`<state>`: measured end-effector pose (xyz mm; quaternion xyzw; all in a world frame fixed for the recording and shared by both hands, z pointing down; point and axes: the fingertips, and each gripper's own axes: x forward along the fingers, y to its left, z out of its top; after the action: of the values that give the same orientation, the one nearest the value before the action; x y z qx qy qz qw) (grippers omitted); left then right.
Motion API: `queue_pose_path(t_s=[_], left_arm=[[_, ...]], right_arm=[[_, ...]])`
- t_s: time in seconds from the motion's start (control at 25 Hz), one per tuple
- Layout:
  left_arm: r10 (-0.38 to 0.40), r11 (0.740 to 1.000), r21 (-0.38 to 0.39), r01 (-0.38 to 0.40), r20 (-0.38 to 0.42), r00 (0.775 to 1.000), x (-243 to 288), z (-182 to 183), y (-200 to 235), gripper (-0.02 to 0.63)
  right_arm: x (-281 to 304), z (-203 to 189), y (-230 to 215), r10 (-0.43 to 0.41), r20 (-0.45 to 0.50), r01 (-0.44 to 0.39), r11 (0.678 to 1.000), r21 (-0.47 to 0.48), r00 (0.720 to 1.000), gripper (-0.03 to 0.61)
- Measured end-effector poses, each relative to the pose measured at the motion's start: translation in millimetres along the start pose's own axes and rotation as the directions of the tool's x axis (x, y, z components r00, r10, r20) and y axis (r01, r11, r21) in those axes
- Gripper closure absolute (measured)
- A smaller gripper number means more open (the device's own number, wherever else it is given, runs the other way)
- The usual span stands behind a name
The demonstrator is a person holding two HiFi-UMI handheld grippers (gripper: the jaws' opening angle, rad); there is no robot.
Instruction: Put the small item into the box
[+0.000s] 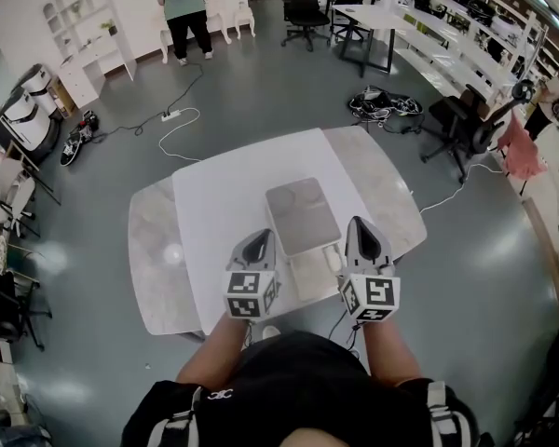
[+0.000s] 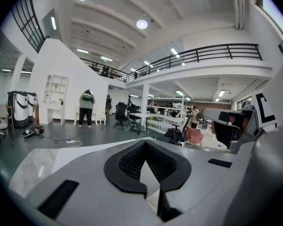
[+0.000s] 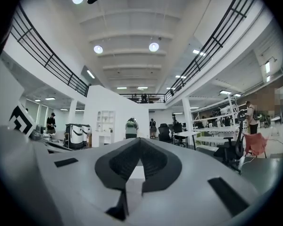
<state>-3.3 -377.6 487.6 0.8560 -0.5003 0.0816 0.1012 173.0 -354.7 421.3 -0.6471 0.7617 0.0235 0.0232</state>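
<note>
Two hand-held grippers hang over the near side of the bench [image 1: 156,250], one on each side of the box [image 1: 303,214]. Left of the box, your left hand-held gripper [image 1: 258,240] is clenched, and its own view shows nothing between the pads; the white sheet [image 1: 219,194] on that side lies bare, so you have free room to swing there. The box itself is flat, grey and shallow; whether its top is a shut lid cannot be told from here, and a pale panel [image 1: 314,277] touches its near end. Just right of that panel lies a little pale thing, which I take for the small item [image 1: 333,259]. It looks light and rounded, so expect it to roll or skid on the smooth sheet; its material is too small to read. Take it across its narrow middle with the pad tips, and squeeze gently. Right of the box, your right hand-held gripper [image 1: 363,229] is also clenched with nothing seen in it, held just beside the item, so it must open before any pick. Mind the bench's near edge, close behind the item; beyond the box the sheet is open.
</note>
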Motion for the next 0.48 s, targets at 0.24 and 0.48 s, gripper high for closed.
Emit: queue_pose_path(t_s=[0.24,0.48], left_arm=[[0.002,1.0,-0.003,-0.003,-0.001,1.0,-2.5,-4.2,-3.1,0.601],[0.002,1.0,-0.001,-0.002,0.0,1.0,-1.5,-3.3,-10.5,0.601]], right_arm=[[-11.1,-7.8,-12.4,-0.003,0.003,0.003,0.998,0.056,1.0,0.566],[-16.5,-10.5,-16.1,-0.011,-0.001,0.011,0.999,0.035,1.0,0.566]])
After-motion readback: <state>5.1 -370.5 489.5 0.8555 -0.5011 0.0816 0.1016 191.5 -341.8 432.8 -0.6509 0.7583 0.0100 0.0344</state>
